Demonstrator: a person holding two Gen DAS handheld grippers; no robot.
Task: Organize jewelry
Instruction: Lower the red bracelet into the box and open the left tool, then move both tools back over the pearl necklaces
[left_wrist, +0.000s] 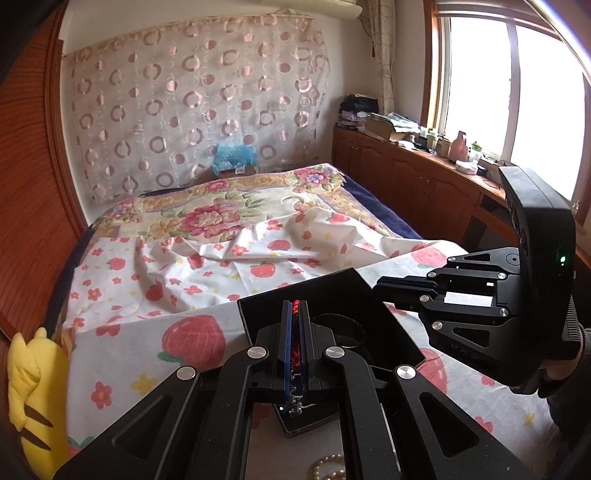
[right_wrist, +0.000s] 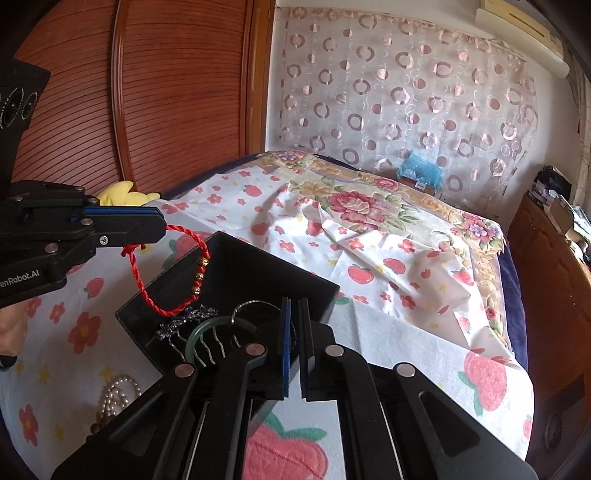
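Observation:
A black open box (right_wrist: 236, 273) sits on the strawberry-print cloth (right_wrist: 369, 325). In it lie a green bangle (right_wrist: 197, 332), a silver hair comb (right_wrist: 184, 321) and a thin ring (right_wrist: 255, 304). My left gripper (right_wrist: 162, 225) is shut on a red braided cord bracelet (right_wrist: 147, 291) with gold beads, which hangs over the box's left corner. In the left wrist view the red cord (left_wrist: 295, 314) shows between the closed pads above the box (left_wrist: 332, 295). My right gripper (right_wrist: 294, 325) is nearly closed and empty over the box's near side; it also shows in the left wrist view (left_wrist: 384, 291). A pearl strand (right_wrist: 118, 391) lies on the cloth near the box.
A yellow plush toy (left_wrist: 33, 391) lies at the bed's left edge by the wooden wardrobe (right_wrist: 166, 92). A floral blanket (left_wrist: 207, 214) covers the bed behind. A wooden cabinet (left_wrist: 413, 181) with clutter runs under the window on the right.

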